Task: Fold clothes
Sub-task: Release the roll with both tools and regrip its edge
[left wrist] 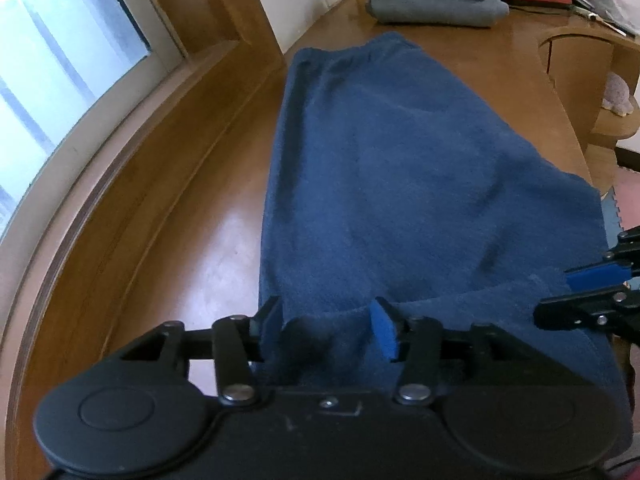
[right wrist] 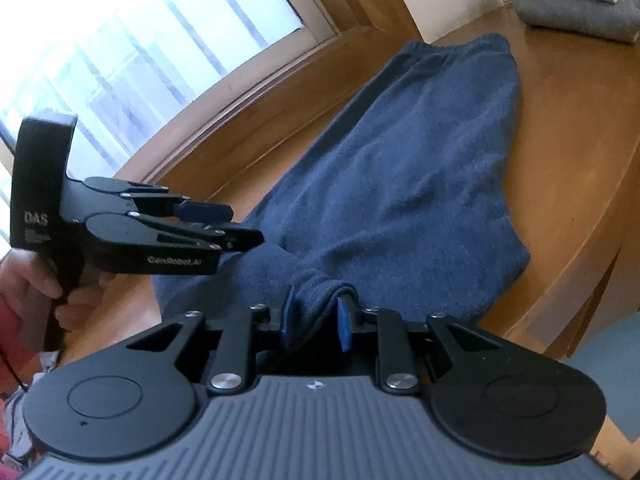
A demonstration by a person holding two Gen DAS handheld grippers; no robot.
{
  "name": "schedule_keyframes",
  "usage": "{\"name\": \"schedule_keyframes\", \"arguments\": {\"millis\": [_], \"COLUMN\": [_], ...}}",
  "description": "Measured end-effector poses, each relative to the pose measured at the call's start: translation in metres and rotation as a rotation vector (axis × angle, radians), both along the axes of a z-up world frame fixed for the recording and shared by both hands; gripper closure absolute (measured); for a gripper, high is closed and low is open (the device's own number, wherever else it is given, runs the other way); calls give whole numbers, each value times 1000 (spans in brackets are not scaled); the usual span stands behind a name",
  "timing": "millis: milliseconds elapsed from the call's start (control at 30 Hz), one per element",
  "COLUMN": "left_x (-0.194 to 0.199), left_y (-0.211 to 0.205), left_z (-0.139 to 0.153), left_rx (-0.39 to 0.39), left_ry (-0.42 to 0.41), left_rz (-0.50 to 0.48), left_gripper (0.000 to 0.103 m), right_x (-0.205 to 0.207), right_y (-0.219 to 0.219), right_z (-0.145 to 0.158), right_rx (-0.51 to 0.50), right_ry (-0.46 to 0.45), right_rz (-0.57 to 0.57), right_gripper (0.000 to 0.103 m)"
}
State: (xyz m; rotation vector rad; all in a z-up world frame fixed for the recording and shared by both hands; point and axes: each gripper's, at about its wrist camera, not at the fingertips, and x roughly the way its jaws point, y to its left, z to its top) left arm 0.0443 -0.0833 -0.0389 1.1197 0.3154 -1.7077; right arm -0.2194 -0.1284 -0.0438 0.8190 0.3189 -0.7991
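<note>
Home: wooden table [left wrist: 224, 216] by window [left wrist: 60, 60], folded laundry [left wrist: 436, 0].

Your garment [left wrist: 400, 168] lies lengthwise on the bench [left wrist: 192, 216], stretching away from you toward the far wall. Behind its far end sits a stack of folded clothes [left wrist: 436, 0]. The window [left wrist: 60, 64] runs along the bench's left side. Your left gripper [left wrist: 328, 328] is at the garment's near edge, your right gripper [right wrist: 316, 316] just to its right.

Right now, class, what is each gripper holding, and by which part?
Right gripper: pinches a bunched near edge of the blue garment. Left gripper: fingers apart, cloth between them, apparently not gripped.
</note>
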Motion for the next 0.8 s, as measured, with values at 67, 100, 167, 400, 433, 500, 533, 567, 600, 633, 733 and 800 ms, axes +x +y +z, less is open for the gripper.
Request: {"name": "schedule_keyframes", "arguments": {"millis": [67, 100, 167, 400, 433, 500, 533, 567, 600, 633, 733, 800], "left_x": [5, 10, 23, 83, 89, 99, 101, 103, 105, 106, 110, 116], "left_y": [0, 1, 4, 32, 38, 48, 52, 54, 57, 56, 52, 51], "left_z": [6, 11, 21, 36, 33, 26, 22, 19, 16, 15, 14, 16], "left_rx": [-3, -6, -28, -90, -82, -62, -53, -47, -41, -40, -28, -7], "left_ry": [22, 37, 63, 103, 103, 105, 110, 120, 130, 141, 166, 184], "left_rz": [-12, -15, -12, 3, 0, -9, -18, -28, -37, -47, -82, -97], "left_gripper": [56, 56, 53, 47, 47, 47, 47, 47, 47, 47, 47, 47], "right_x": [-3, -5, -9, -12, -9, -2, 2, 6, 9, 14, 30, 38], "right_y": [2, 5, 18, 74, 82, 95, 100, 105, 109, 112, 116, 119], "right_z": [4, 8, 16, 42, 42, 39, 37, 36, 35, 33, 27, 24], "right_rx": [-1, -6, -57, -227, -227, -217, -212, -211, -210, -209, -210, -214], "right_ry": [-12, -18, 0, 92, 105, 133, 145, 153, 163, 176, 235, 264], "right_rz": [-15, -34, -96, -139, -111, -48, -22, -2, 17, 34, 70, 85], "right_gripper": [77, 72, 44, 25, 25, 25, 26, 26, 26, 26, 28, 28]}}
